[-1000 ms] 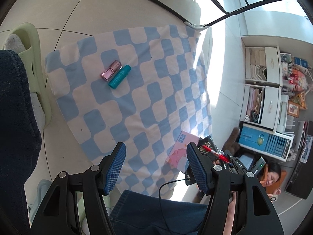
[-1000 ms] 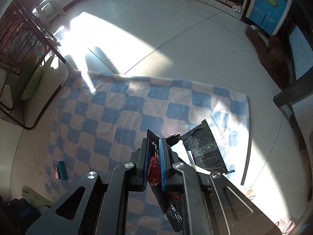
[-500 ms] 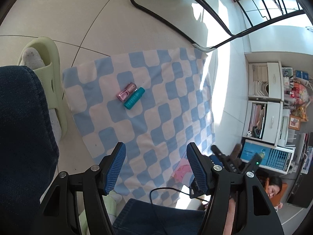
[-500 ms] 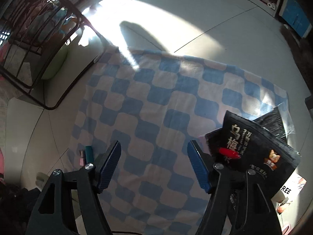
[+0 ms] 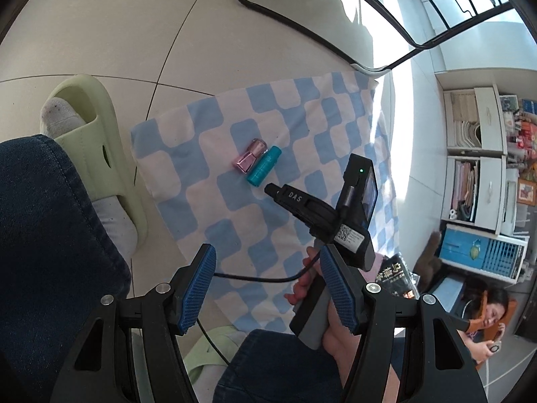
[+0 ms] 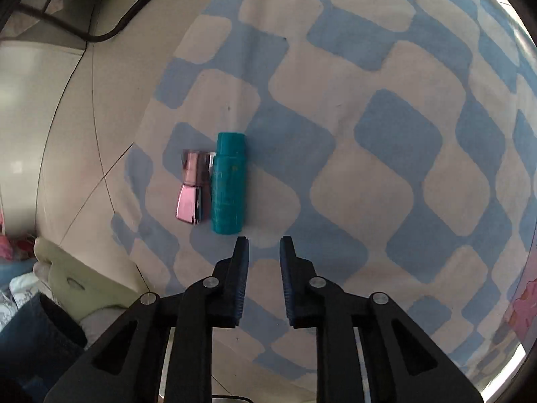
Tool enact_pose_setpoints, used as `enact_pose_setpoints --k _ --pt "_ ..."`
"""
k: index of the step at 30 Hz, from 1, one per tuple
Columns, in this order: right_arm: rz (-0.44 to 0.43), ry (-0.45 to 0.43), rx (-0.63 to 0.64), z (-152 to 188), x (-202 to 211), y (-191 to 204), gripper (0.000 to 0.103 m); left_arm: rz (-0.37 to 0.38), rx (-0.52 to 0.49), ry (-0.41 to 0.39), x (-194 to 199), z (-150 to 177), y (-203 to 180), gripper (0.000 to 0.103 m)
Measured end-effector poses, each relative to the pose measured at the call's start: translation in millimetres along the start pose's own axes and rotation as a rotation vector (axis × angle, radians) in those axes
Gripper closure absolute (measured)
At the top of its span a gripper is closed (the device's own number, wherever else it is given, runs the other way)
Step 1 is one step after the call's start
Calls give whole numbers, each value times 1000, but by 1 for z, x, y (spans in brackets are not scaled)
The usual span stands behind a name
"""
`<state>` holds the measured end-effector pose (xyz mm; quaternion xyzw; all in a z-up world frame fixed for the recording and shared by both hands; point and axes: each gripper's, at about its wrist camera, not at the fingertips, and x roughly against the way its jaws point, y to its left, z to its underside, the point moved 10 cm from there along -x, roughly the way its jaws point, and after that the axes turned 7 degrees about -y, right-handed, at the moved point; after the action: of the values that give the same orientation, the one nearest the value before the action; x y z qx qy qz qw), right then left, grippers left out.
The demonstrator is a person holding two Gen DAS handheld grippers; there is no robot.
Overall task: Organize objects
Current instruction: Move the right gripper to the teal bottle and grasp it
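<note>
A teal bottle (image 6: pixel 228 184) and a pink nail-polish bottle (image 6: pixel 190 188) lie side by side on the blue-and-white checkered cloth (image 6: pixel 369 141), near its corner. They also show in the left wrist view, teal bottle (image 5: pixel 263 166) and pink bottle (image 5: pixel 250 156). My right gripper (image 6: pixel 263 248) is partly open and empty, its tips just short of the teal bottle; its body (image 5: pixel 322 215) shows in the left wrist view. My left gripper (image 5: pixel 268 285) is open and empty, higher above the cloth.
A black snack packet (image 5: pixel 392 275) and a pink item (image 6: pixel 523 302) lie at the cloth's far side. A person's foot in a green slipper (image 5: pixel 100 154) sits beside the cloth. A black metal frame (image 5: pixel 335 16) and shelves (image 5: pixel 476 174) stand beyond.
My right gripper let go of the red item on the black packet, opened, then swept across the cloth to the two bottles and narrowed. The left gripper rose and stayed open.
</note>
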<state>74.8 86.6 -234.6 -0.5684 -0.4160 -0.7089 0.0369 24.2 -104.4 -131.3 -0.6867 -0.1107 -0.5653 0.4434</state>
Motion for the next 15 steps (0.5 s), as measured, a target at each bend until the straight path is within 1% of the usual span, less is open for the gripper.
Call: enact_pose_setpoints --k 2,5,7,10,12,13,15 --pt "-16 2 -21 -4 -8 4 82 0 6 3 -2 -3 1 40" --pt "-27 -20 -44 -11 -15 4 81 -4 10 5 -4 -5 0 40" --pt "-26 -7 -64 -10 -21 0 81 7 16 16 -8 -4 -2 40" --pt "-27 -53 -123 -13 -15 -3 82 6 -3 19 -9 -5 -3 40" --pt "-41 -107 -154 -13 -5 -3 82 -2 -3 15 -9 -5 0 40" --pt "-47 -138 -161 -13 0 -2 81 -1 5 17 -10 -4 2 40" --pt "-41 -154 -151 -9 2 2 77 5 22 26 -11 -2 5 40"
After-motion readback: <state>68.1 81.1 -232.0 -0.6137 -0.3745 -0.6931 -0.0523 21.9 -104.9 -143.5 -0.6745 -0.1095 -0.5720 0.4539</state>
